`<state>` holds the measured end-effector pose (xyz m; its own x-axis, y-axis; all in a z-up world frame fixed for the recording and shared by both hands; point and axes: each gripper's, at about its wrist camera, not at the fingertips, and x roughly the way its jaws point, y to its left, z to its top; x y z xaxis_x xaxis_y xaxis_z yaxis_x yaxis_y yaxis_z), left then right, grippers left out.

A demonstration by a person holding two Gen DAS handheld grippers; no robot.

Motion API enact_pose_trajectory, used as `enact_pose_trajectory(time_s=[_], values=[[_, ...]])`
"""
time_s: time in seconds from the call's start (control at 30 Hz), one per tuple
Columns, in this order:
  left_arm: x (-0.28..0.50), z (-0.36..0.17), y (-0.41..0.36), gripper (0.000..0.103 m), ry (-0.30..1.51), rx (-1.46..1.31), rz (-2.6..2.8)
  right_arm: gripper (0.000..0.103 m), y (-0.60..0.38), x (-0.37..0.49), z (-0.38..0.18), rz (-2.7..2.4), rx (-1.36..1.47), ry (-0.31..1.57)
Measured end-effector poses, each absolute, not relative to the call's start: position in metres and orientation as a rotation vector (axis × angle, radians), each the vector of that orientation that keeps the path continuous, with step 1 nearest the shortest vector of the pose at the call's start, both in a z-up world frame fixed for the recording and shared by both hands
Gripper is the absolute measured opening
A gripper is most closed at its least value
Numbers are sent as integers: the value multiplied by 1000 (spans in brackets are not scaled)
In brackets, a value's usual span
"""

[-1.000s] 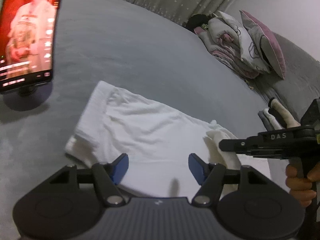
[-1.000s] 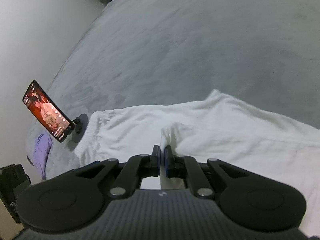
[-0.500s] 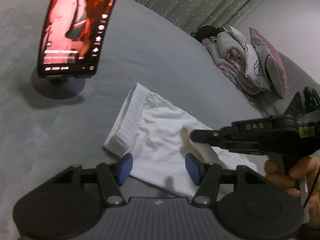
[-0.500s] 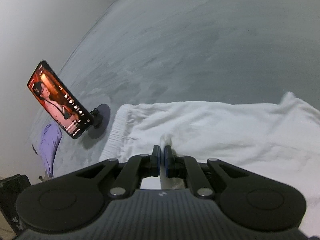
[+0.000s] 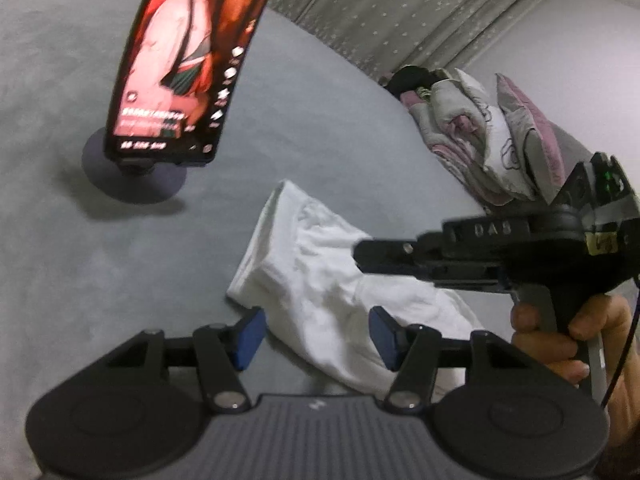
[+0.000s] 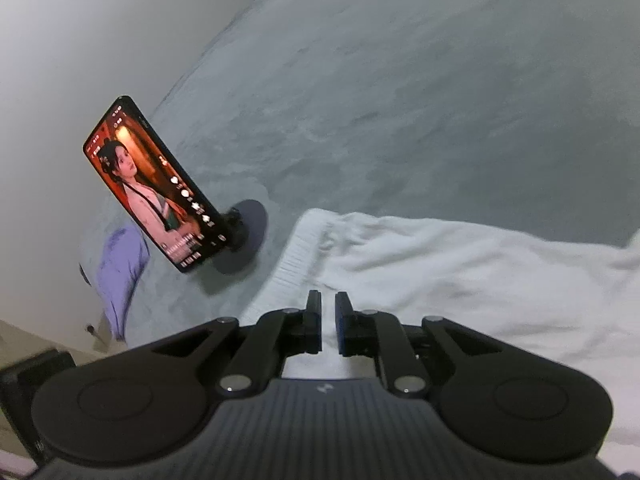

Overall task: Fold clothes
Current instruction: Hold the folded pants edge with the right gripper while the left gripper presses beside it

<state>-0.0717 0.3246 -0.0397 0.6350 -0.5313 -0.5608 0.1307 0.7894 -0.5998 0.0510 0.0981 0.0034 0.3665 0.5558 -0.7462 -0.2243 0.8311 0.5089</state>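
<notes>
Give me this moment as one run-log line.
left claw: open, over white garment | right claw: opening, releasing garment | phone: on stand

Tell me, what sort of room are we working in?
Most likely a bedroom: a wide grey bed, a pile of folded bedding and pillows at its far edge, and curtains behind.

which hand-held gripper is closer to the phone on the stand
Left. The left hand-held gripper sits at the white garment's waistband end, facing the phone. The right hand-held gripper, opening, is farther along the garment.
</notes>
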Motion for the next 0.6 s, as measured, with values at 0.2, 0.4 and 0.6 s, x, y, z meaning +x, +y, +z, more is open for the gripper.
enact_pose_trajectory(time_s=[0.2, 0.4, 0.6], values=[[-63, -32, 302, 57, 808, -537, -467, 30, 32, 32, 29, 440, 257, 1065], [-50, -34, 278, 56, 858, -514, -455, 46, -25, 4, 35, 348, 255, 1014], [-45, -42, 266, 47, 903, -517, -418, 46, -26, 0, 15, 358, 366, 1048]])
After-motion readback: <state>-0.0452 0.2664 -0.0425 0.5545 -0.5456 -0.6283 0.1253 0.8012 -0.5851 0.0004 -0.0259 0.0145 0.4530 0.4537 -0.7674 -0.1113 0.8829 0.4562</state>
